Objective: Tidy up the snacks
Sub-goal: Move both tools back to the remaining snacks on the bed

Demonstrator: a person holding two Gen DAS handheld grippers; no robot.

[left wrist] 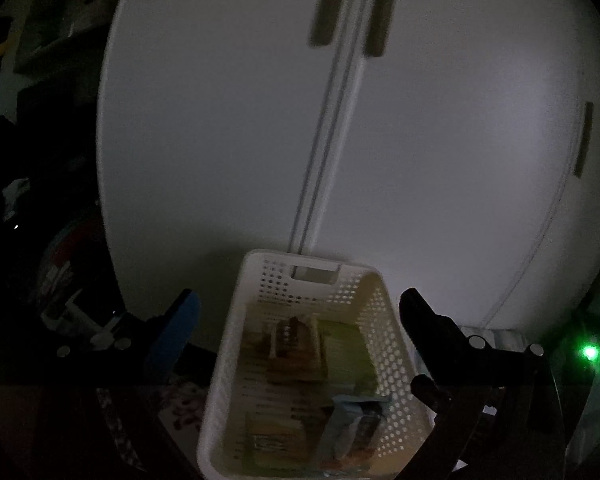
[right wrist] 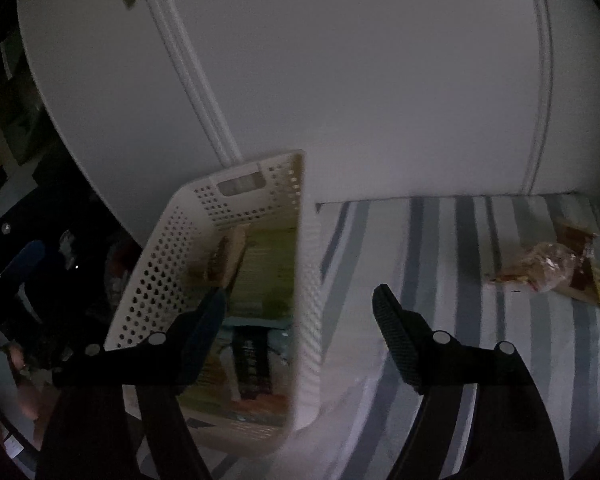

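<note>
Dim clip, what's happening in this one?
A person is sorting snacks with two handheld grippers. A white perforated plastic basket already holding several packets sits on a blue-and-white striped cloth in front of white cabinet doors. The left gripper and right gripper are both open and empty. A few crinkly brown snack packets lie on the cloth, outside the basket.

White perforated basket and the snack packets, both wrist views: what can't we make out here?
- White perforated plastic basket: left wrist view, its near end is cut off by the bottom edge.
- Packets inside the basket: dim and blurred, labels unreadable in both views.
- Loose snack wrappers on the striped cloth: right wrist view, small and blurred, count unclear.
- Dark clutter left of the basket: too dark to identify.
</note>
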